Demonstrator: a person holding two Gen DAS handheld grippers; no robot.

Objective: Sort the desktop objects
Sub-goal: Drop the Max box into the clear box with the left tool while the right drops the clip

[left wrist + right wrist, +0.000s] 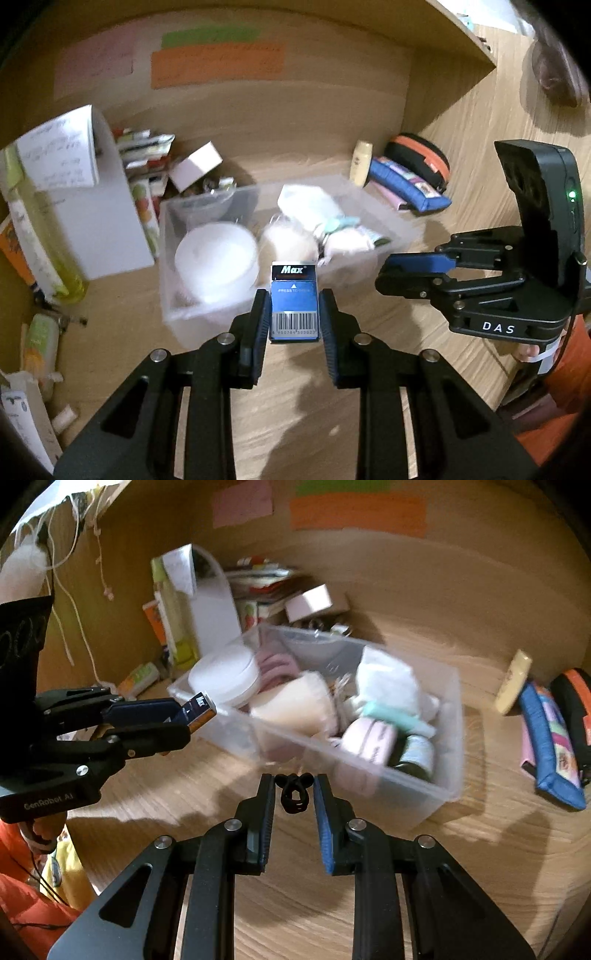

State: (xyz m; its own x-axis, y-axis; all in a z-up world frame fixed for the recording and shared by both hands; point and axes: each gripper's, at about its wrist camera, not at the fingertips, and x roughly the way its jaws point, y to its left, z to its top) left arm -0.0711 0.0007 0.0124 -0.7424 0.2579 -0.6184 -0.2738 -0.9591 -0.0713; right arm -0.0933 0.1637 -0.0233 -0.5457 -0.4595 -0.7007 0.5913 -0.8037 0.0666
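Observation:
My left gripper (293,314) is shut on a small blue "Max" staple box (294,302) with a barcode, held just in front of the clear plastic bin (173,310). The same box (197,710) shows in the right wrist view, held near the bin's left corner (177,690). My right gripper (294,794) is shut on a small black hair claw clip (294,793), held above the desk before the bin's front wall (369,779). The bin holds a round white container (216,260), cream and white soft items and small bottles.
A white box with a paper note (85,206) and stacked packets (146,155) stand left of the bin. A blue pencil case (410,184), an orange-black case (419,155) and a cream bottle (362,162) lie at the right. Coloured sticky notes (218,62) hang on the back panel.

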